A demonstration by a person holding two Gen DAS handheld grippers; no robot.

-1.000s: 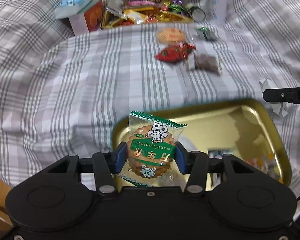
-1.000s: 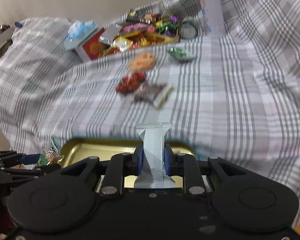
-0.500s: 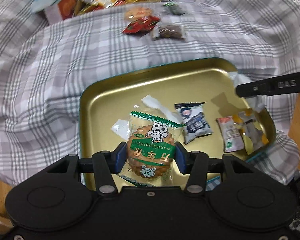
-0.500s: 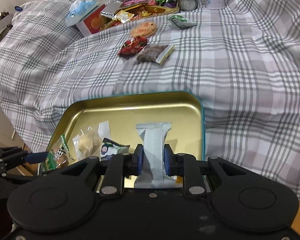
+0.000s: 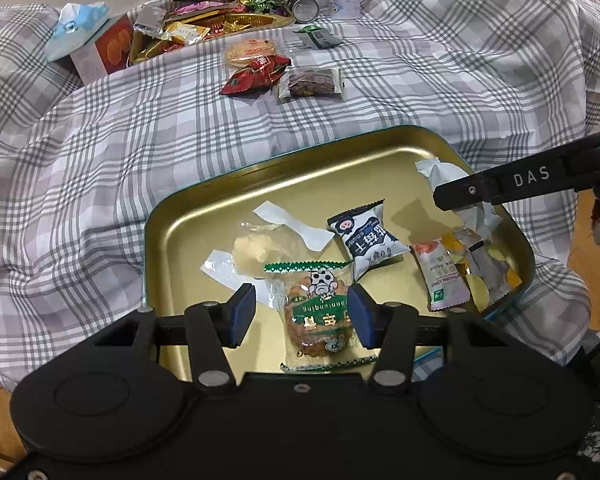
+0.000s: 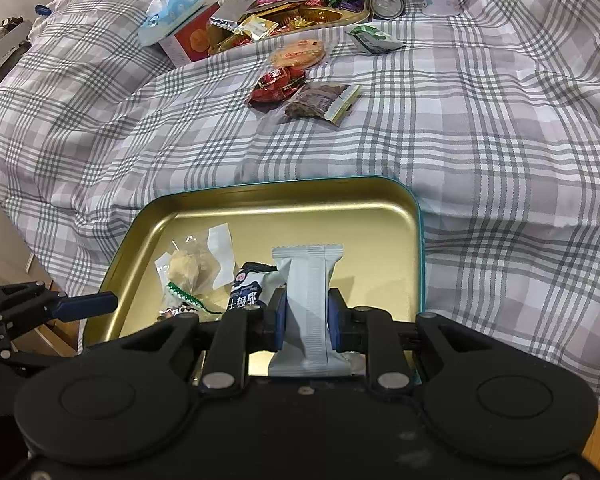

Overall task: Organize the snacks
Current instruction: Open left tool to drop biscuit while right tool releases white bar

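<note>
Snacks are what I am gathering into the gold tray (image 5: 204, 216) at the near edge of the bed, and two are in play. My left gripper (image 5: 302, 312) stands wide, pads clear of the green-banded biscuit packet (image 5: 318, 316), which lies between them on the tray floor near the near-left corner, long axis pointing away from me. My right gripper (image 6: 306, 316) is clamped narrow on a grey wrapped bar (image 6: 308, 304), held upright over the tray's near-right part, long axis running straight out along the fingers. Below and left of it lie a black-and-white sweet packet (image 5: 364, 240) and a clear-wrapped pale cake (image 5: 256, 250). I judge the biscuit delivered and the bar next: bare tray floor lies directly under and ahead of the right gripper, so a short drop should do. More snacks wait mid-bed, a red packet (image 6: 278, 84) and a brown one (image 6: 320, 102), nearer my right side.
</note>
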